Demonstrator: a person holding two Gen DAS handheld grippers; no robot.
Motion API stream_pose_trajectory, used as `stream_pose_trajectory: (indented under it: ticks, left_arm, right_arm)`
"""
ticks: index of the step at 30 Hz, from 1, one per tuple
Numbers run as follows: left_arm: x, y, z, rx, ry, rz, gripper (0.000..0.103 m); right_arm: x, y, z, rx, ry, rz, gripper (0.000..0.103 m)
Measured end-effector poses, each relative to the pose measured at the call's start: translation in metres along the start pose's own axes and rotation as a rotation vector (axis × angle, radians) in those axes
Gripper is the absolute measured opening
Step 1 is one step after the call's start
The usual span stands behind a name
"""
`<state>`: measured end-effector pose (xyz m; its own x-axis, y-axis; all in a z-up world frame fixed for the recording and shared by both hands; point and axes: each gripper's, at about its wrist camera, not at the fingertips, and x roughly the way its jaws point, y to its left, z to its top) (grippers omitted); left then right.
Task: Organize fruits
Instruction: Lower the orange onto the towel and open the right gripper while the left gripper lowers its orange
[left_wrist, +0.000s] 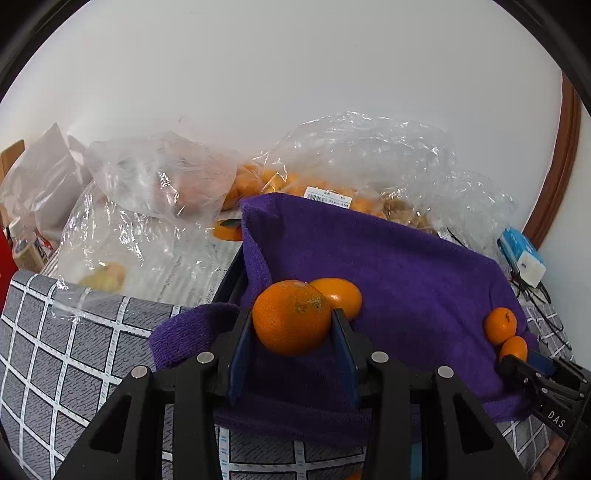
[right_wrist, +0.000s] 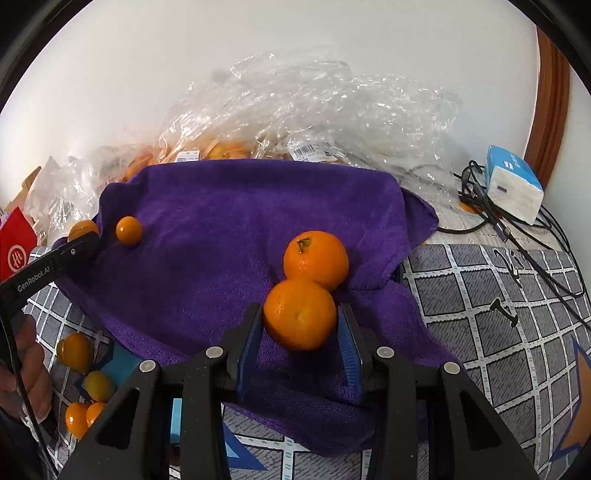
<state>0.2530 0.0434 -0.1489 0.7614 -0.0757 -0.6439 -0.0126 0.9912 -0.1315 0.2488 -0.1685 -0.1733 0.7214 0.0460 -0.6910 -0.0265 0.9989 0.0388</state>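
Note:
A purple towel (left_wrist: 406, 266) (right_wrist: 229, 229) lines a box on the table. My left gripper (left_wrist: 293, 321) is shut on an orange (left_wrist: 291, 317) at the towel's left side, next to a second orange (left_wrist: 340, 293). My right gripper (right_wrist: 301, 319) is shut on another orange (right_wrist: 300, 314) at the towel's right side, just in front of an orange with a stem (right_wrist: 316, 258). In the left wrist view the right gripper (left_wrist: 517, 360) shows at the right edge with these two oranges (left_wrist: 500, 325). In the right wrist view the left gripper (right_wrist: 79, 242) shows at the left.
Clear plastic bags of oranges (left_wrist: 332, 173) (right_wrist: 295, 122) lie behind the box against the wall. Several loose oranges (right_wrist: 75, 350) lie on the checked tablecloth (right_wrist: 498, 332) at the left. A tissue pack (right_wrist: 513, 184) and black cables (right_wrist: 517, 236) sit at the right.

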Motion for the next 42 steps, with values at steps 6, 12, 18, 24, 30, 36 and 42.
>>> stream_pose_trajectory:
  ticks: [6,12,18,24,30,36,42]
  left_arm:
    - [0.005,-0.007,-0.002,0.044,0.017,0.045,0.039]
    - [0.008,-0.008,-0.003,0.061,0.028,0.054,0.039]
    - [0.01,-0.009,-0.004,0.075,0.029,0.065,0.04]
    - [0.01,-0.008,-0.004,0.072,0.03,0.063,0.039]
    - [0.001,-0.007,-0.001,0.068,-0.001,0.071,0.045]
    - [-0.008,0.0,0.004,0.026,-0.025,0.034,0.048]
    - [-0.025,0.005,0.007,-0.016,-0.1,0.02,0.05]
  right_arm:
    - [-0.002,0.002,0.0,-0.011,-0.004,-0.009,0.043]
    - [-0.011,-0.005,0.001,0.028,-0.042,-0.018,0.064]
    - [-0.016,-0.01,0.0,0.066,-0.061,0.021,0.068]
    - [-0.026,-0.008,0.0,0.053,-0.118,-0.044,0.068]
    - [-0.044,-0.014,0.003,0.09,-0.206,-0.079,0.068]
    - [-0.041,-0.017,0.006,0.102,-0.16,-0.036,0.068]
    - [-0.042,-0.007,0.005,0.058,-0.15,-0.02,0.068]
